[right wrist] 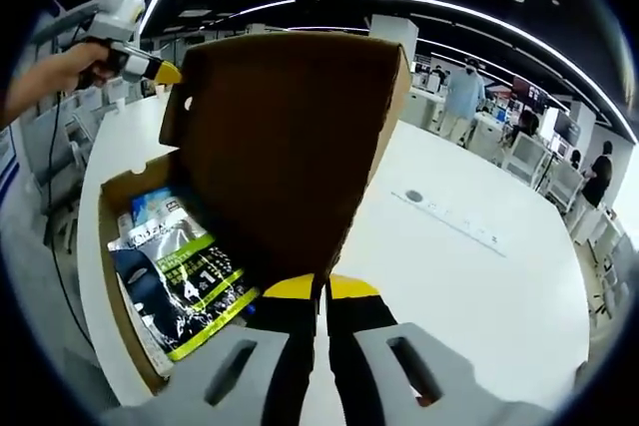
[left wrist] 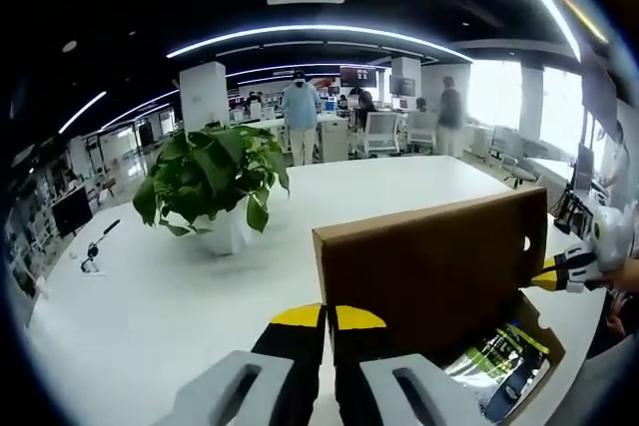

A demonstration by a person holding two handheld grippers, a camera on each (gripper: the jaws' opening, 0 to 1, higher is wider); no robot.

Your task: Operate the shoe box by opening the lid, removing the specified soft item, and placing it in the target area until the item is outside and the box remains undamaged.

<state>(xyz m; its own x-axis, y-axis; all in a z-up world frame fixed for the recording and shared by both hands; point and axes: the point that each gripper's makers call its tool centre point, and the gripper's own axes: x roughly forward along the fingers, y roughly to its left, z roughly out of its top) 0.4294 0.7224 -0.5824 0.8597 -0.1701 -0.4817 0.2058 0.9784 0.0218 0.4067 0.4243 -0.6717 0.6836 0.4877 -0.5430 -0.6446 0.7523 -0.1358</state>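
A brown cardboard shoe box (left wrist: 547, 344) (right wrist: 113, 286) sits on the white table with its lid (left wrist: 429, 266) (right wrist: 280, 147) raised upright. Inside lies a soft silver pouch with green and yellow stripes (left wrist: 496, 359) (right wrist: 188, 284), and a blue pack (right wrist: 155, 207) behind it. My left gripper (left wrist: 328, 317) is shut at the lid's left edge, which runs down between its yellow tips. My right gripper (right wrist: 321, 288) is shut the same way on the opposite edge. Each gripper appears in the other's view at the far lid corner: the right gripper (left wrist: 559, 271), and the left gripper (right wrist: 150, 69) held by a hand (right wrist: 60, 72).
A potted green plant (left wrist: 215, 177) stands on the white table (left wrist: 130, 306) left of the box. A small dark object (left wrist: 92, 251) lies near the table's left edge. A flat strip (right wrist: 449, 216) lies on the table beyond the lid. People (left wrist: 300, 112) stand by desks far behind.
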